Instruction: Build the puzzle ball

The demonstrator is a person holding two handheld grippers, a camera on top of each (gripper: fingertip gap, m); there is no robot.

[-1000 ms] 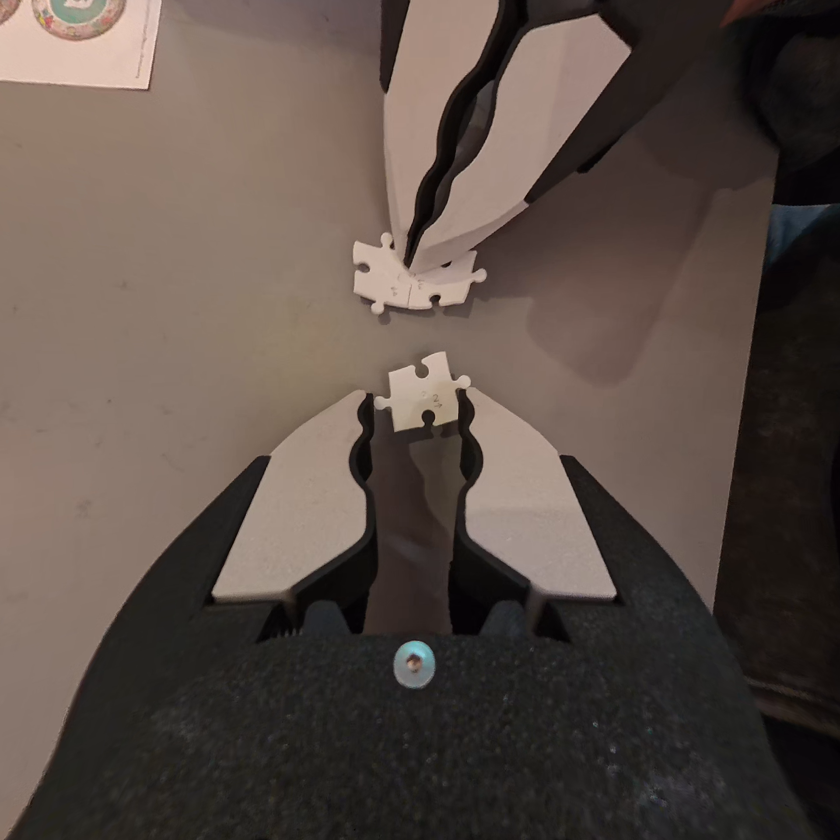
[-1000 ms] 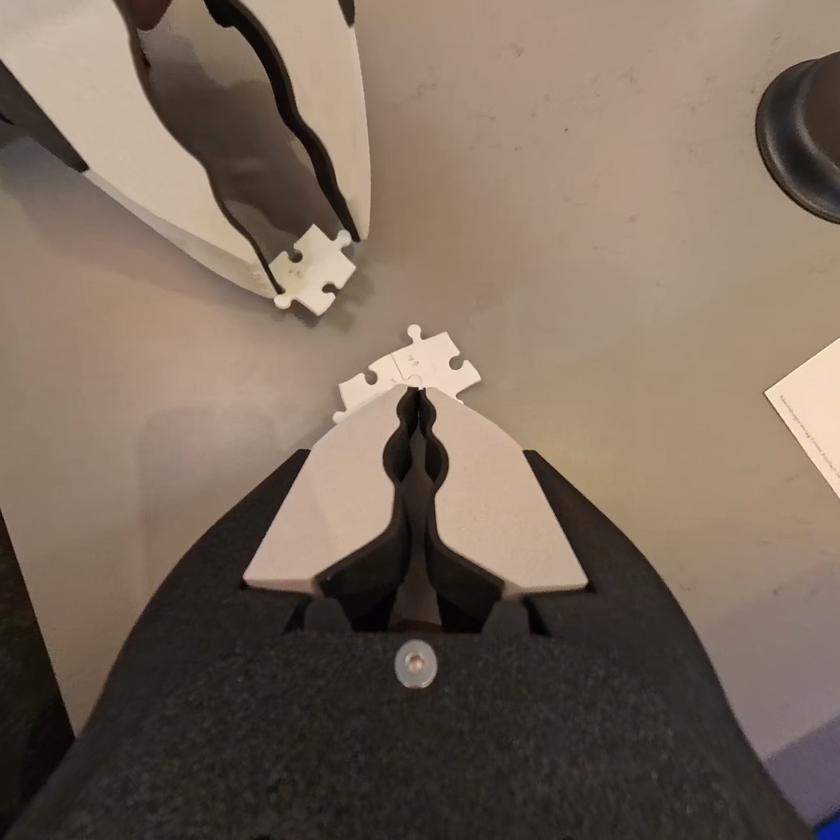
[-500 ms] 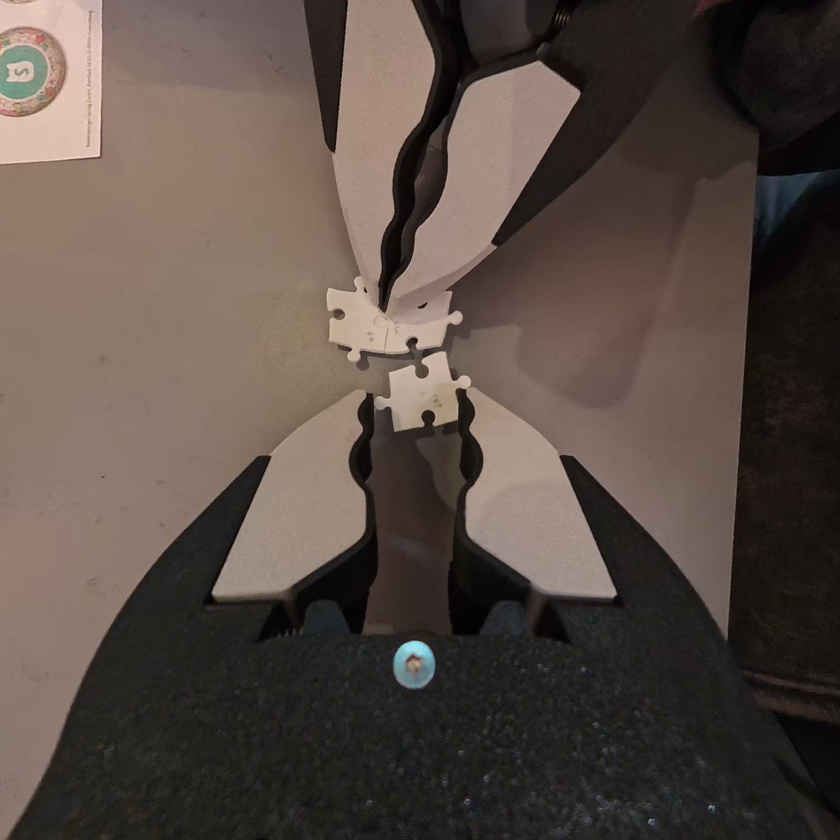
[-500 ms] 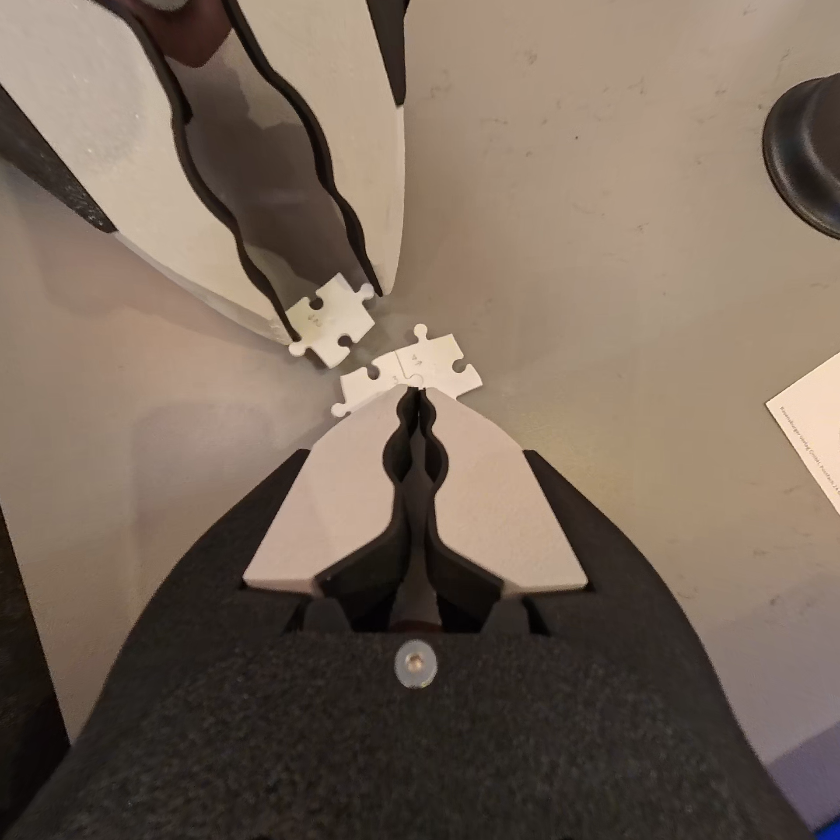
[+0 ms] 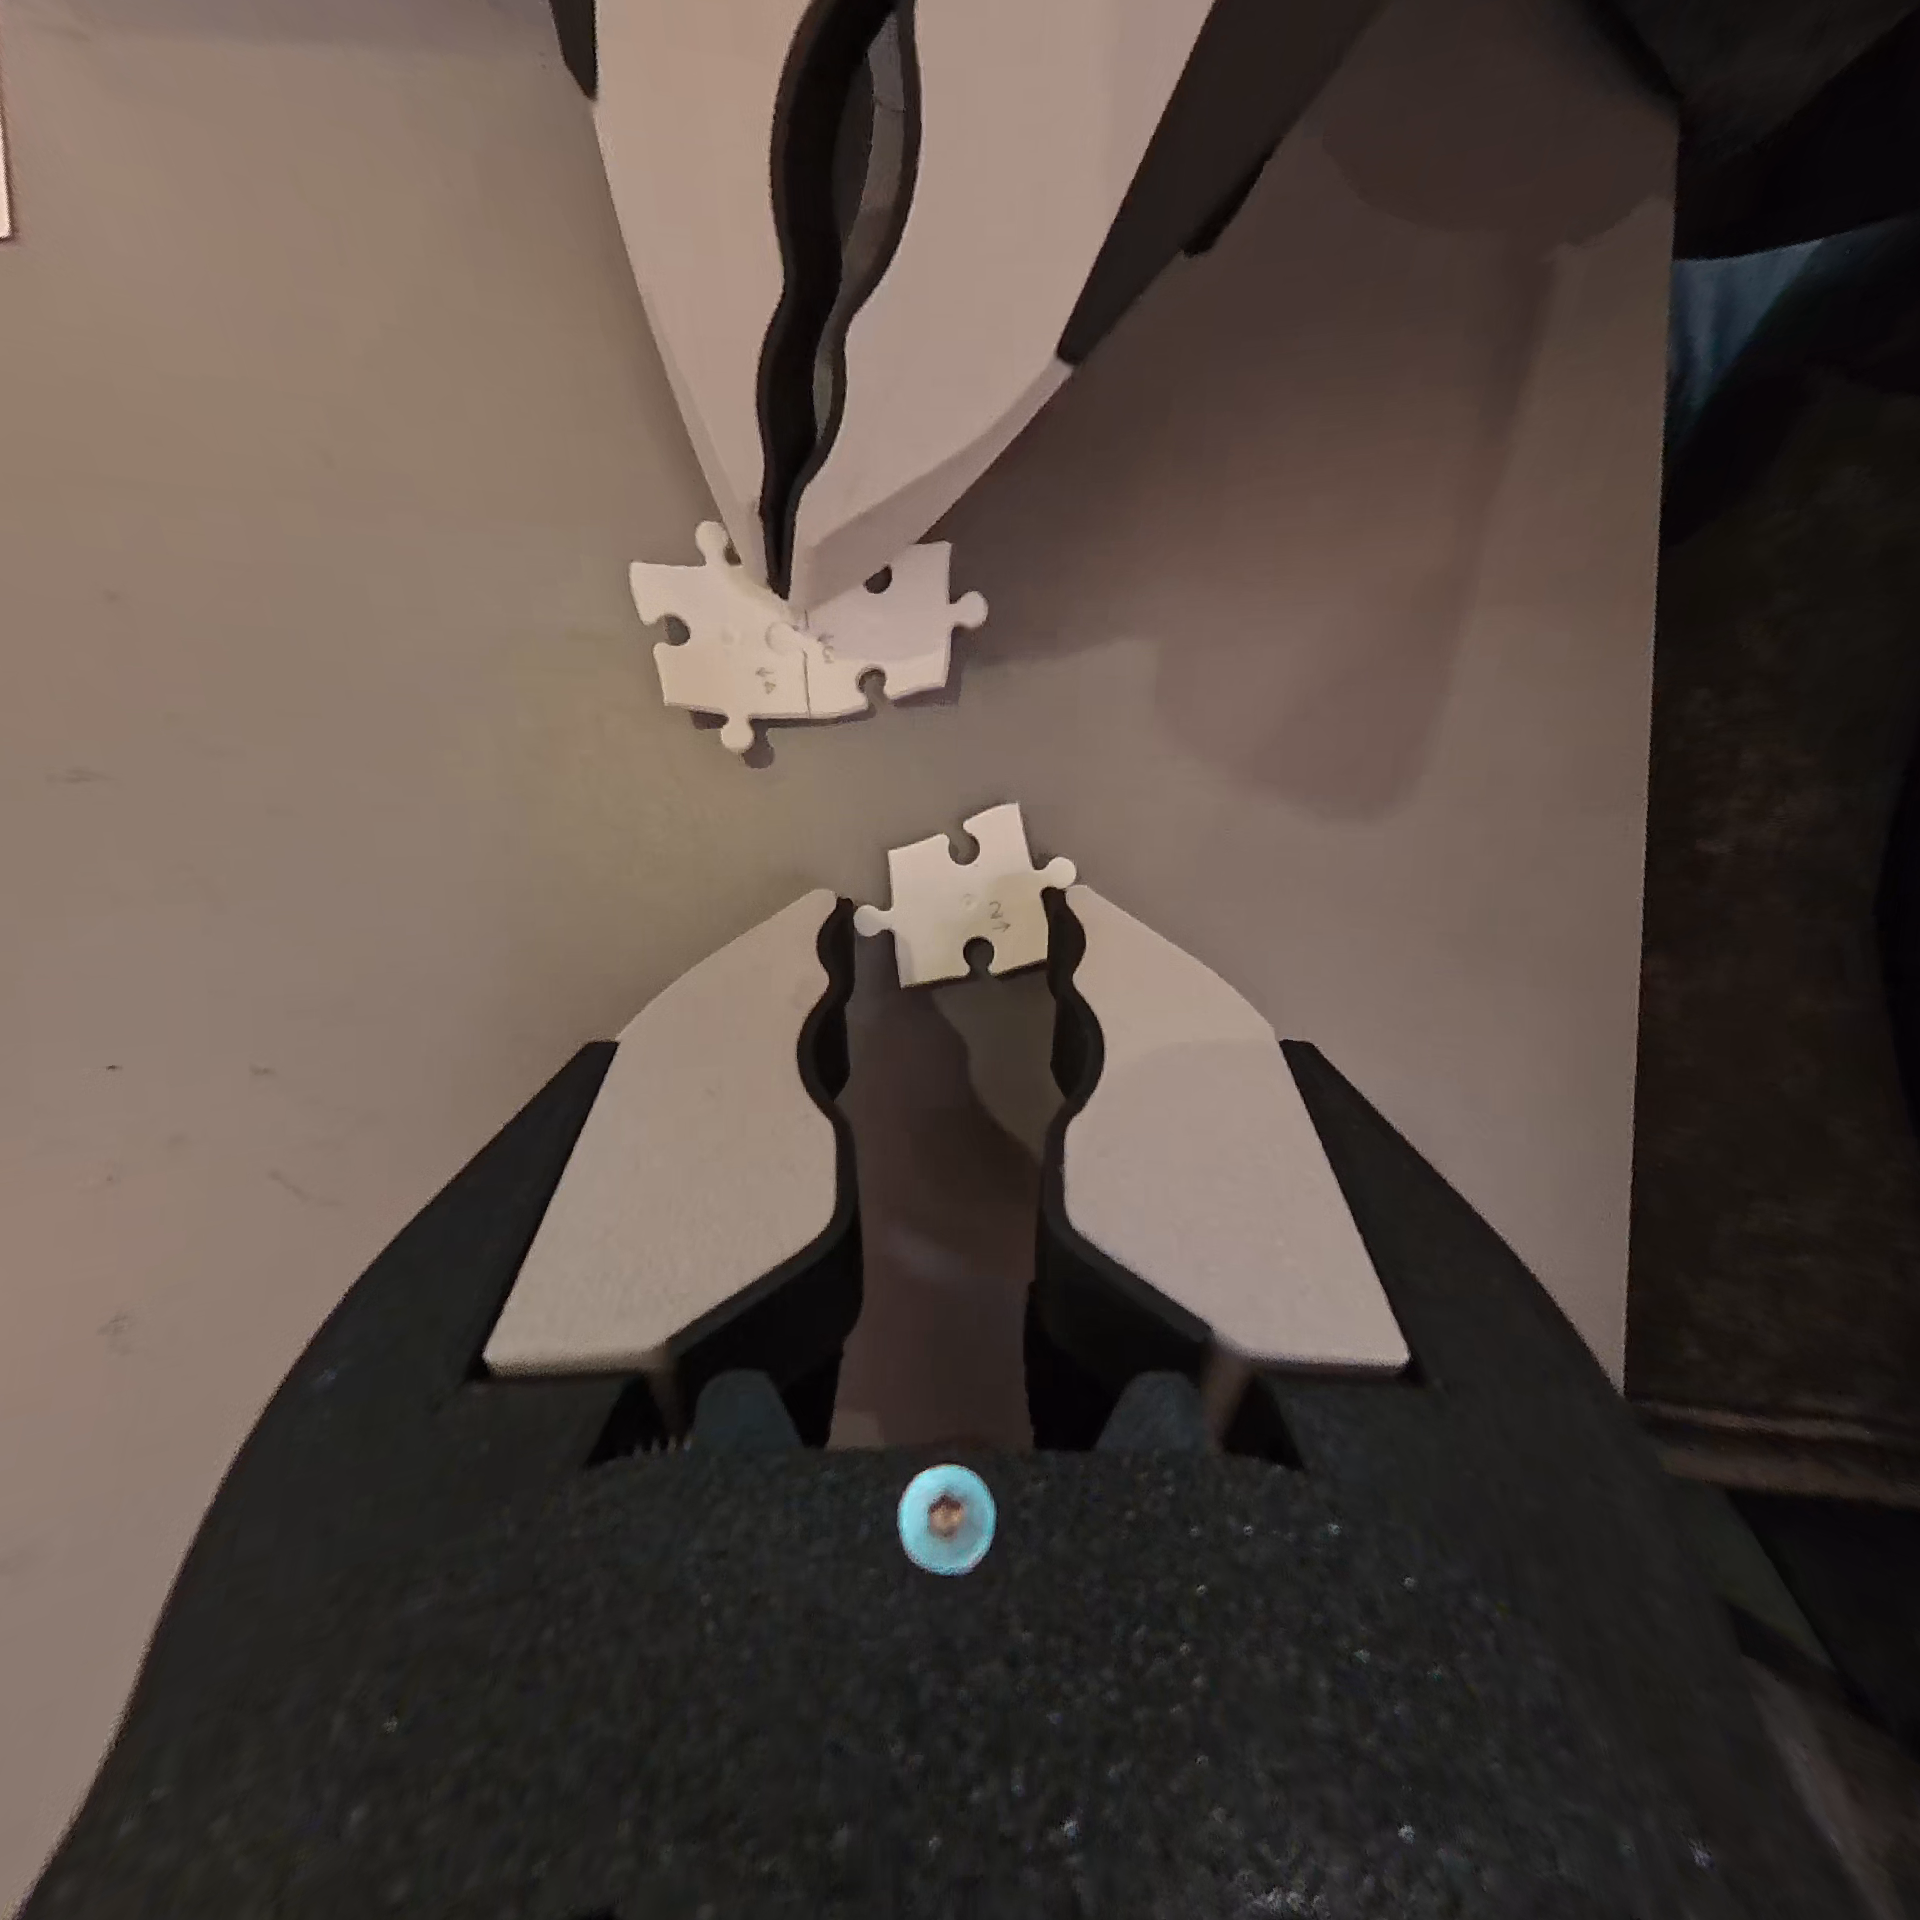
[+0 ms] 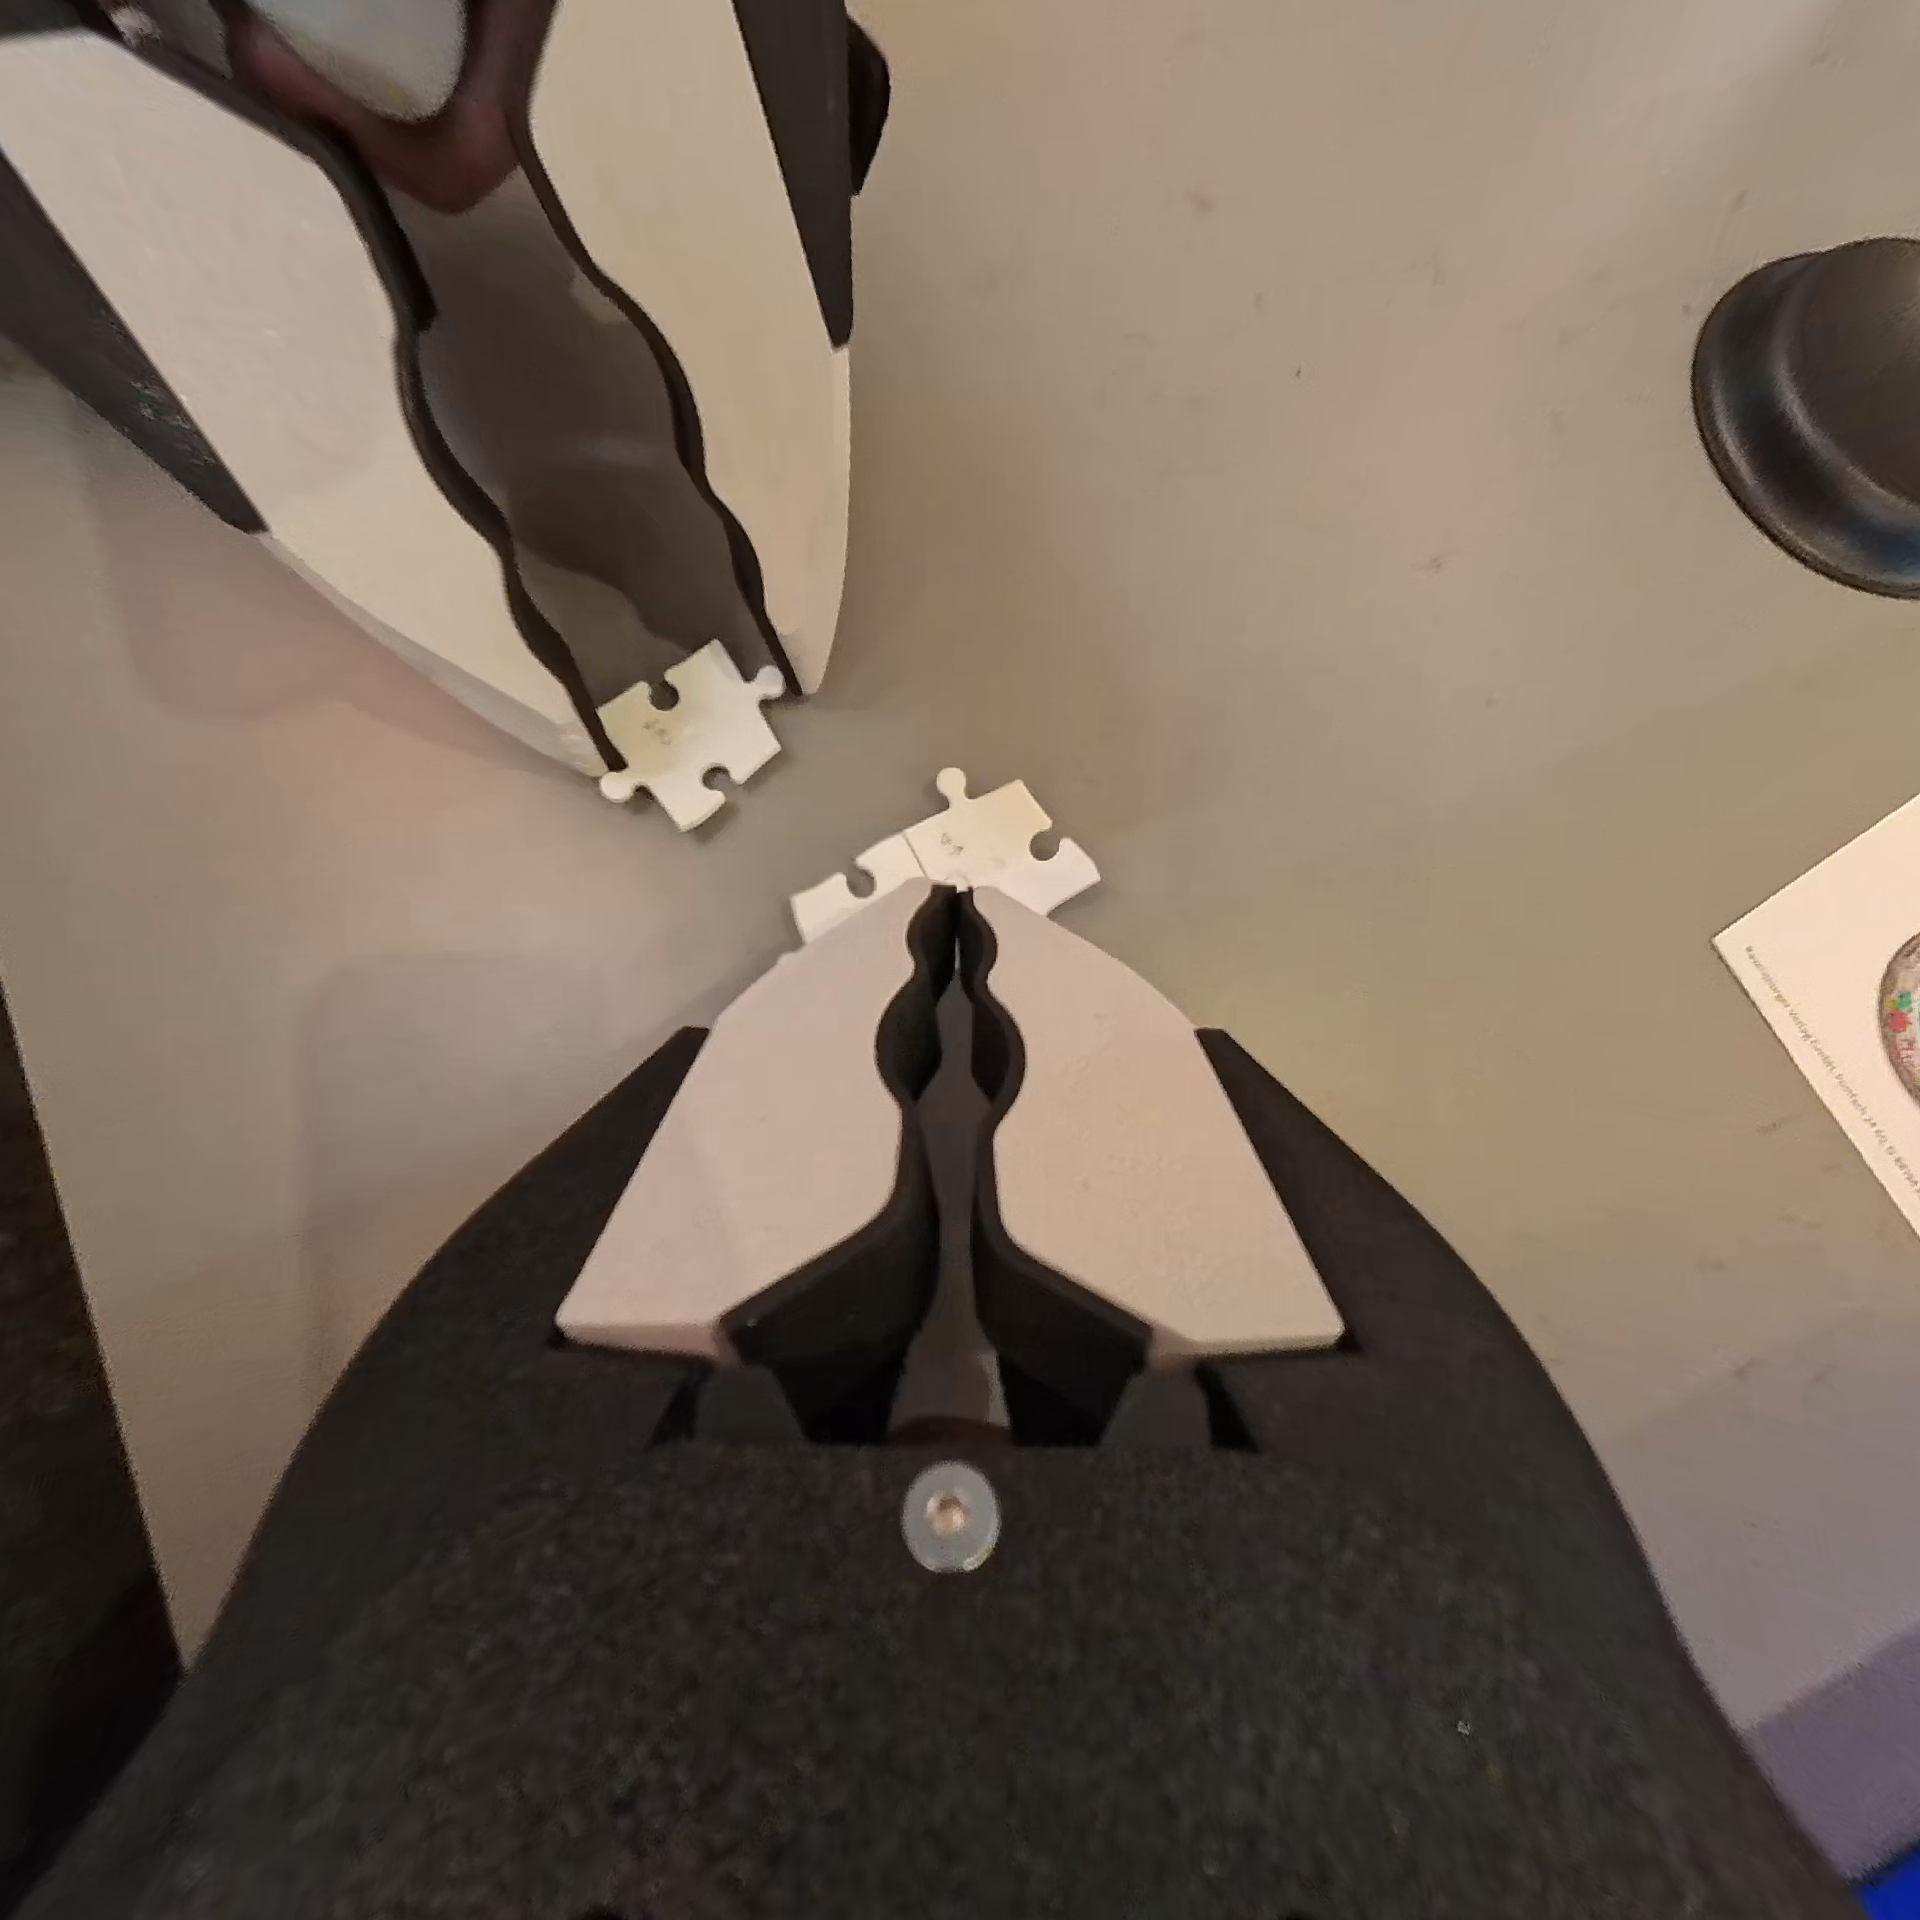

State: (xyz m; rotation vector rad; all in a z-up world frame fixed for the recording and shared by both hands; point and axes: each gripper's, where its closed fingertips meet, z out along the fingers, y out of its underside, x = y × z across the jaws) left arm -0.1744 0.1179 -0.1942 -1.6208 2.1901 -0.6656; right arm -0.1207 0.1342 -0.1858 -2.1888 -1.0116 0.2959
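Note:
My left gripper (image 5: 948,920) is shut on a single white puzzle piece (image 5: 966,914), pinched by its side edges between the fingertips just above the grey table (image 5: 312,727). My right gripper (image 6: 956,902) is shut on a joined pair of white puzzle pieces (image 6: 1003,847) and grips them at the seam. In the left wrist view the right gripper (image 5: 781,592) comes in from the top with the pair (image 5: 800,655) a short gap beyond the single piece. In the right wrist view the left gripper (image 6: 694,717) holds the single piece (image 6: 691,748) up and to the left of the pair, not touching it.
A black round object (image 6: 1818,416) stands on the table at the far right. A white printed card (image 6: 1829,1049) lies at the right edge. The table's right edge (image 5: 1652,727) borders a dark area. About 6 centimeters separates my left fingertips from my right.
Half a second ago the single piece was almost against the pair. Now the two grippers have drawn apart and a clear gap lies between the pieces. Both grips are unchanged.

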